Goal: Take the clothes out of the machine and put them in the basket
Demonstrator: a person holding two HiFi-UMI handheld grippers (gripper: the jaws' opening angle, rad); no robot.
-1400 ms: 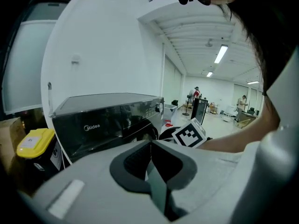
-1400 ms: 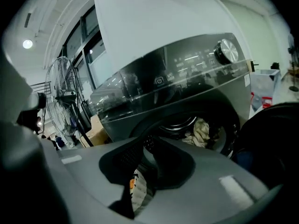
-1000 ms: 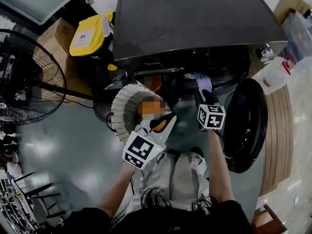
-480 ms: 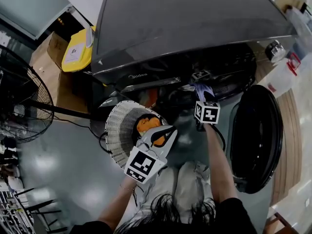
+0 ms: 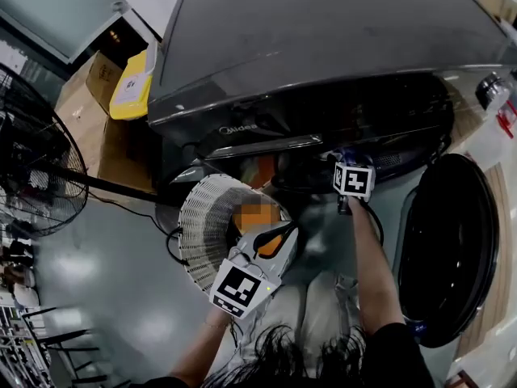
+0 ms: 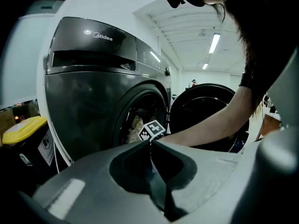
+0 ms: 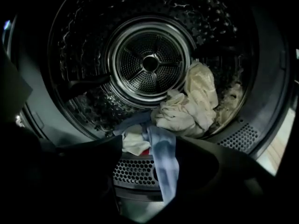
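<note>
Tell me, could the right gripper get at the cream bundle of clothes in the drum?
Probably yes. The door stands open, and the right gripper is at the mouth of the drum with jaws apart. Only a blue cloth between them lies before the cream bundle.

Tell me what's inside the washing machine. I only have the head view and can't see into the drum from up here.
Observer: The right gripper view shows a cream bundle of clothes lying low on the right side of the drum.
Operator: Is the right gripper on anything?
Observer: Not yet. Its jaws stand apart, and a light blue cloth hangs between them over the drum's front lip.
Operator: And the left gripper?
Observer: In the left gripper view, its jaws are together with nothing between them.
</note>
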